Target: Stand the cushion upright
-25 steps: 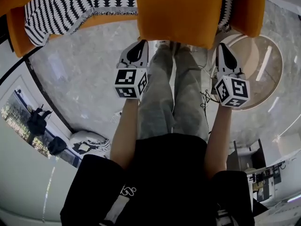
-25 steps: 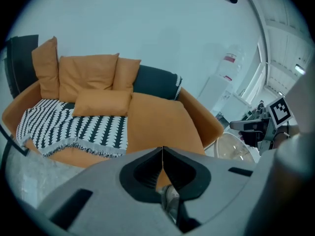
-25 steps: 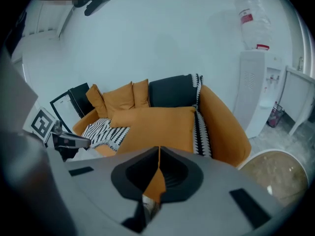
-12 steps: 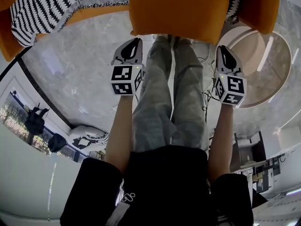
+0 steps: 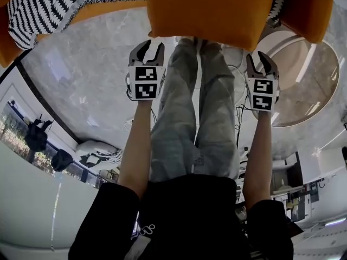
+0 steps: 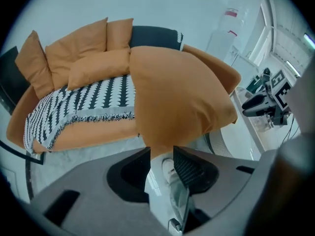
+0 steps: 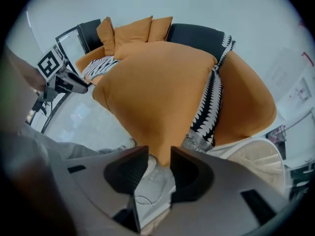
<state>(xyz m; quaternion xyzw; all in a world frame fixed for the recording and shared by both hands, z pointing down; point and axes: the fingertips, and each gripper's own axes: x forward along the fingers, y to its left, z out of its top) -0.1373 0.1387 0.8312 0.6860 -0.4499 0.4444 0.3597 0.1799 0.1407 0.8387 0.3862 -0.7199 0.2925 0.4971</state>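
Both grippers are empty: the left gripper (image 5: 150, 47) and the right gripper (image 5: 261, 63) have just been opening their fingers, which now stand wide apart with nothing pressed between the pads. In each gripper view only a pale shoe (image 7: 152, 181) and the floor (image 5: 92, 69) show through the gap. The cushion's lower edge sits just beyond the fingertips, and I cannot tell whether it touches them.

The cushion (image 5: 206, 10) is the big orange one at the near edge of the round sofa (image 6: 83, 129). It slumps forward, with its lower edge hanging out past the seat. On the right it covers part of the striped throw (image 6: 83, 102). The smaller cushions (image 6: 93, 65) are propped against the far back, and I judge that is the posture this one should take.

I hold the grippers side by side, one near each lower corner and both pointing steeply down at that edge. With a pinch on each corner, a soft, floppy thing like this can be tipped back evenly instead of folding or twisting. I keep the fingers wide so that the thick seam can slide between them. To my eye the task is barely begun. The next move calls for easing both grippers onto the edge, closing, then lifting and pushing toward the far backrest. A one-sided grip could make the cushion slide off the seat onto the floor.
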